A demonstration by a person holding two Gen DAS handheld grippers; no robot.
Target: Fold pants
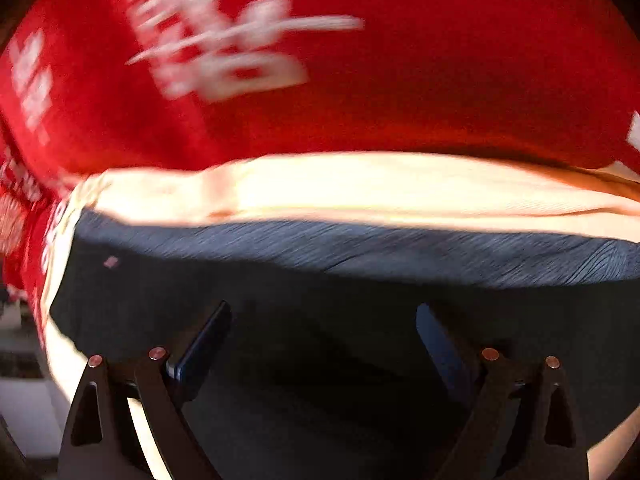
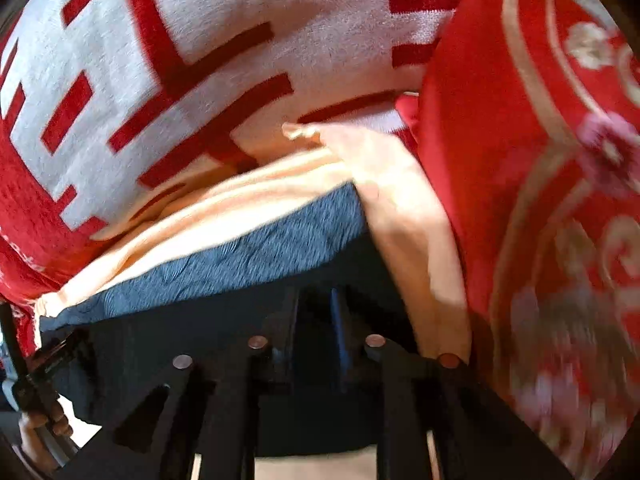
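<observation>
— Over the peach sheet [image 1: 360, 188], dark pants [image 1: 320, 280] lie; left hand-held gripper [image 1: 324, 328] gapes wide above them.
— And the right hand-held gripper [image 2: 316, 320]?
— Pinched on pants fabric, I think. One-sided lifting could skew the fold.

We see a bed covered by a red blanket [image 1: 460, 80] with blurred white lettering; in the right wrist view the same cover [image 2: 200, 40] shows a large white patch crossed by red bars. On it lies a pale peach cloth [image 1: 360, 188], spread flat, its edge wrinkled in the right wrist view [image 2: 400, 208]. Dark blue-grey pants [image 1: 320, 280] lie directly on that peach cloth. A red cushion [image 2: 540, 160] with gold and floral pattern rests at the right, touching the peach cloth.
</observation>
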